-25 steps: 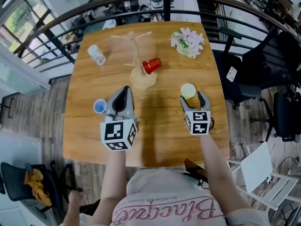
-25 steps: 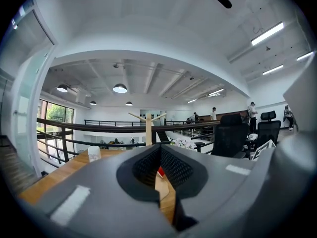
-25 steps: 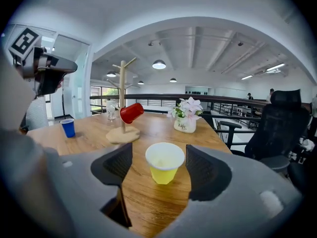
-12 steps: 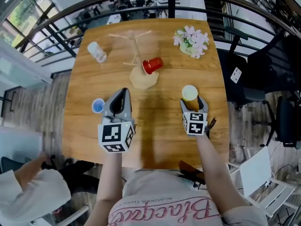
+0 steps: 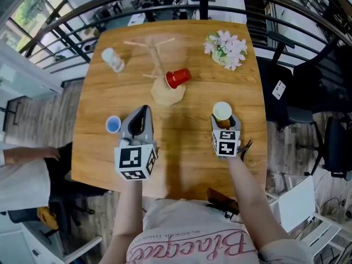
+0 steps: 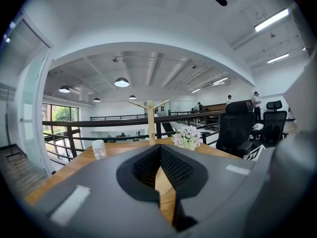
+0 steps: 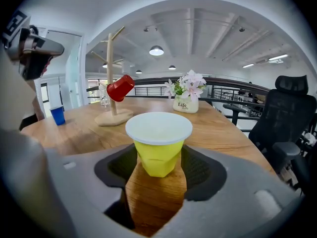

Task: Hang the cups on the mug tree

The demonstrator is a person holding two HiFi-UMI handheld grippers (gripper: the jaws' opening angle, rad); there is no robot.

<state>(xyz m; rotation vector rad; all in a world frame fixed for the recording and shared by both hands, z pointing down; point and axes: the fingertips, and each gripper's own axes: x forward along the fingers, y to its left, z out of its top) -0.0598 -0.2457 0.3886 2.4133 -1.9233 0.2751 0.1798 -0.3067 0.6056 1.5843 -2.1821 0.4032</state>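
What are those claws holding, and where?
Left gripper: nothing. Right gripper: jaws have just been closing round the yellow cup, low down; grip cannot be told.

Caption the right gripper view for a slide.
Right gripper, jaws just closing, flanks yellow cup; red cup hangs on mug tree.

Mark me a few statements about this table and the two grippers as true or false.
1. A red cup hangs on the mug tree. True.
2. The yellow cup lies on its side. False: it stands upright between the jaws of the right gripper, which have just been closing.
3. The left gripper holds the blue cup. False: its jaws are shut on nothing, and that cup stands on the table beside it.
4. The flowers stand near the table's far right corner. True.
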